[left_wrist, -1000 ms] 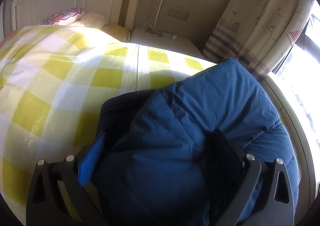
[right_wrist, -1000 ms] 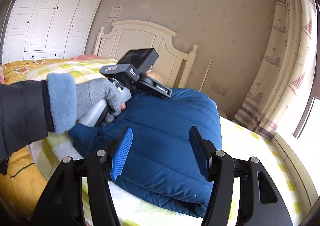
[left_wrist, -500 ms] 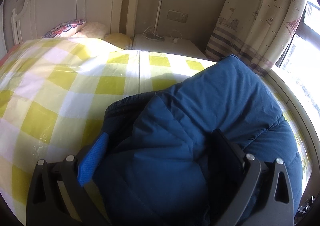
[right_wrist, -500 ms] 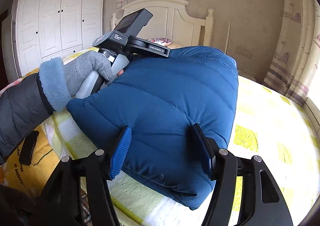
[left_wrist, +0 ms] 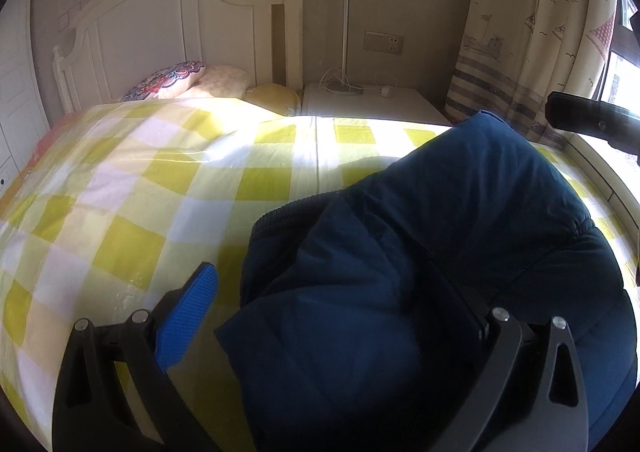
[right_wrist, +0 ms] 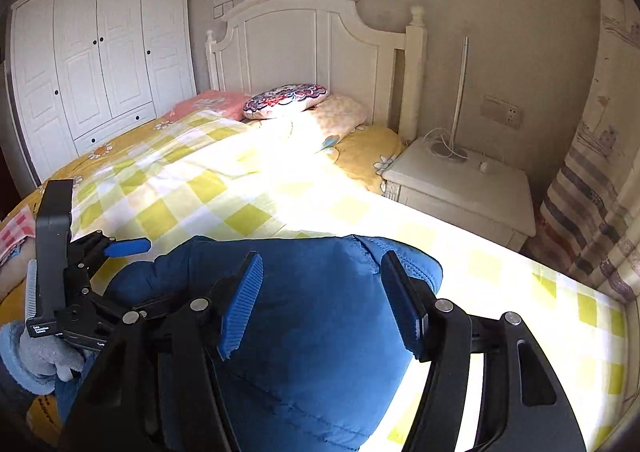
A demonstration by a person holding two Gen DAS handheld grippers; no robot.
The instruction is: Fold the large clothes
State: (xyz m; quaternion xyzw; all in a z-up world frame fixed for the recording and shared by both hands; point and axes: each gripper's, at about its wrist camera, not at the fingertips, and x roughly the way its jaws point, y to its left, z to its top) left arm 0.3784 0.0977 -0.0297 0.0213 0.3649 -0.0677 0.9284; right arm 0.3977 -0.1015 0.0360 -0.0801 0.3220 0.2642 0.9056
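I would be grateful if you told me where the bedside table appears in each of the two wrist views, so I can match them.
Left wrist view: the bedside table sits at upper centre, behind the checked bedspread and just right of the headboard post.
Right wrist view: the bedside table is at middle right, beside the bed.
Shared landmark: the thin white lamp standing on it.

quilted matt cloth jacket [left_wrist: 460, 252], ribbed fingers [right_wrist: 240, 304]
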